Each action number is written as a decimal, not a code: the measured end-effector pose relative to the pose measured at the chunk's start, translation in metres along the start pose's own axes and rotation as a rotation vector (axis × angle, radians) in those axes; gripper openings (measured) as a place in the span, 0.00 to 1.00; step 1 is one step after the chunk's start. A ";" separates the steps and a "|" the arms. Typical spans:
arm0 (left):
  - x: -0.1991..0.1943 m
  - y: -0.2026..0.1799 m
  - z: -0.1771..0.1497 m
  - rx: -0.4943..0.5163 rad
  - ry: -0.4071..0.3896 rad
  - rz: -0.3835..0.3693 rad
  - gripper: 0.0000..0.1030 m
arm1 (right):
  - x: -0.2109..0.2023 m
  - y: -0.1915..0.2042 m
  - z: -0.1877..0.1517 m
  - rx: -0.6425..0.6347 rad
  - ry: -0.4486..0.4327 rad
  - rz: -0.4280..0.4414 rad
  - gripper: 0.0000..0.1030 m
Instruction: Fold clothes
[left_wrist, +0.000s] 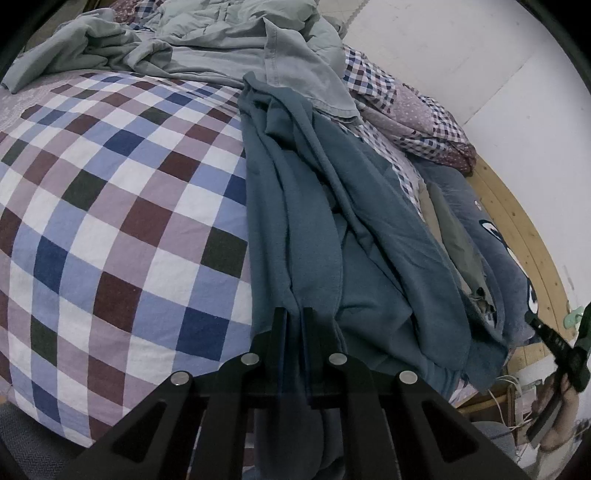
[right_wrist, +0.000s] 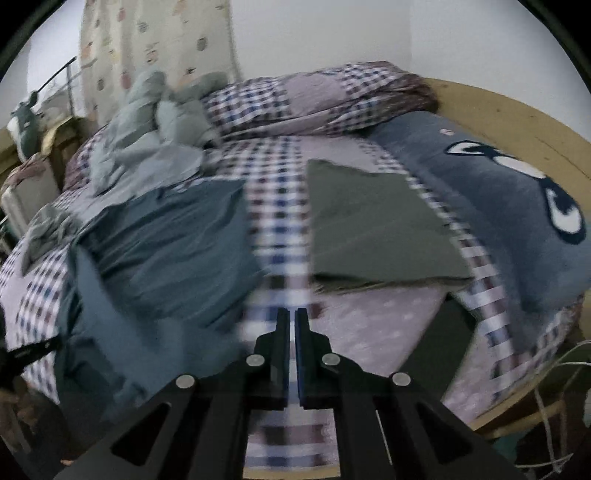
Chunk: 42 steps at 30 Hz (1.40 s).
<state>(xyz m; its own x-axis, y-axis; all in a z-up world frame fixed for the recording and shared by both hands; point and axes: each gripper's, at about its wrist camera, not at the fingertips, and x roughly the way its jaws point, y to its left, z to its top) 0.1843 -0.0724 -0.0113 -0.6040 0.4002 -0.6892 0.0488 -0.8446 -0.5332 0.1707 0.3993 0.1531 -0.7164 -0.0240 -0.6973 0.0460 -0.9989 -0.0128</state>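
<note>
A teal-blue fleece garment (left_wrist: 332, 236) lies bunched in long folds on the checked bed, running away from my left gripper (left_wrist: 294, 314). The left gripper is shut on a fold of that garment, with cloth passing between its fingers. In the right wrist view the same garment (right_wrist: 166, 240) lies at the left, blurred by motion. My right gripper (right_wrist: 292, 314) hovers over the checked sheet with its fingers nearly together and nothing between them. A folded olive-green garment (right_wrist: 369, 229) rests flat on the bed ahead and right of it.
Pale grey-green clothes (left_wrist: 229, 48) are piled at the far end of the checked bedspread (left_wrist: 110, 206). A checked quilt (right_wrist: 314, 99) and a blue-grey pillow (right_wrist: 498, 206) with an eye print lie by the wooden bed frame (right_wrist: 517, 122). White wall stands beyond.
</note>
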 end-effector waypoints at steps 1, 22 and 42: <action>0.000 0.000 0.000 0.001 0.000 0.001 0.06 | 0.000 -0.006 0.004 0.006 0.006 -0.015 0.01; 0.001 0.001 -0.001 -0.001 0.000 0.005 0.06 | 0.037 0.100 -0.082 -0.411 0.299 0.108 0.40; 0.000 0.003 -0.001 -0.005 0.002 0.004 0.06 | 0.062 -0.038 0.022 -0.059 0.215 -0.176 0.02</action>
<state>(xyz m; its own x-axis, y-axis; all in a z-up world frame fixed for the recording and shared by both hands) 0.1852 -0.0747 -0.0136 -0.6019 0.3978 -0.6925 0.0551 -0.8443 -0.5330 0.1089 0.4347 0.1263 -0.5532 0.1648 -0.8166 -0.0205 -0.9826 -0.1844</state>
